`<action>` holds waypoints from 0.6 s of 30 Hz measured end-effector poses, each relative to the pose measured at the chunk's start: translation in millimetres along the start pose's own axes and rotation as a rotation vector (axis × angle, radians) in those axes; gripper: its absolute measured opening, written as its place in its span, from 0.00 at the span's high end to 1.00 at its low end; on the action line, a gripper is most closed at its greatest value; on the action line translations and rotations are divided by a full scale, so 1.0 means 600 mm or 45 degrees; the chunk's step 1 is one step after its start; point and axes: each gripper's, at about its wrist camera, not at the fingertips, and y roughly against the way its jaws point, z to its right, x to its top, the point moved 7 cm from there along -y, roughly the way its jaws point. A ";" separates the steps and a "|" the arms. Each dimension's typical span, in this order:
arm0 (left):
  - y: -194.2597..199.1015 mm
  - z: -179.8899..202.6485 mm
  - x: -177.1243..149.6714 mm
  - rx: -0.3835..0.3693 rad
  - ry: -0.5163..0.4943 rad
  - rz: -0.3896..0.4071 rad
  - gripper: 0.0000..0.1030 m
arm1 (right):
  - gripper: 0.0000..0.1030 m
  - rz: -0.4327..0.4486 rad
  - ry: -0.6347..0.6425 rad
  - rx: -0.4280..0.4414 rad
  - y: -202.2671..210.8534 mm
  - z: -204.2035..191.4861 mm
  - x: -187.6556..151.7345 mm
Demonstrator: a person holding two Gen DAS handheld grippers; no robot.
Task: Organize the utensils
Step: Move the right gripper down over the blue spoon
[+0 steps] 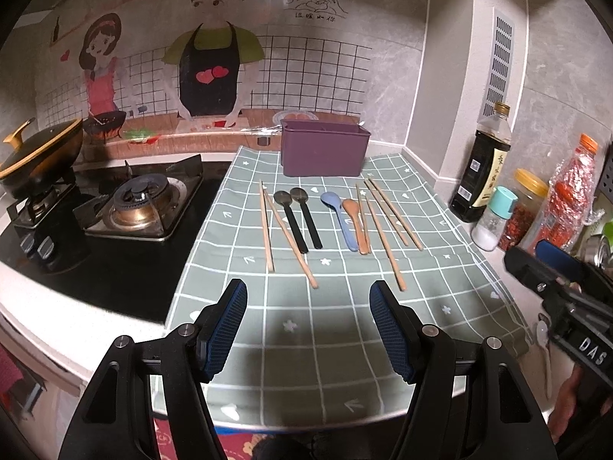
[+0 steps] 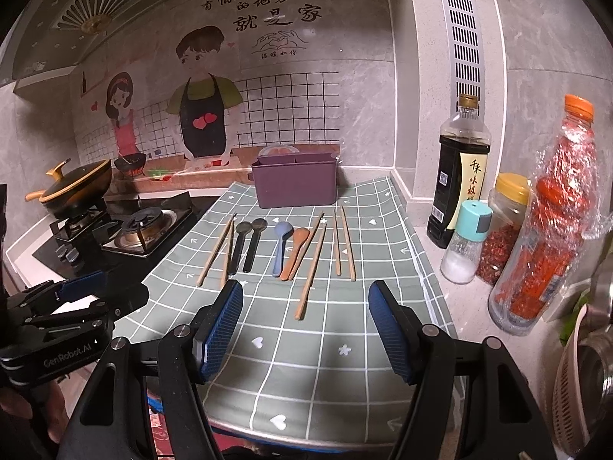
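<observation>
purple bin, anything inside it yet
The purple bin shows only its rim and a divider from the right wrist view; no utensil sticks out above it. Its bottom is hidden by the front wall.

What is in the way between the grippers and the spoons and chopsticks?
Nothing visible. Only bare cloth lies between the open left gripper and the spoons and chopsticks. The open right gripper has the same bare path. The box stands behind the utensils, unblocked.
</observation>
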 end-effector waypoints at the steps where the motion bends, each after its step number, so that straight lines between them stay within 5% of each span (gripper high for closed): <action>1: -0.007 -0.005 0.006 0.008 -0.009 0.003 0.36 | 0.36 0.003 0.003 -0.004 -0.005 0.003 0.005; 18: -0.178 -0.121 0.136 -0.075 0.066 -0.093 0.46 | 0.36 -0.131 0.145 -0.088 -0.223 -0.032 0.103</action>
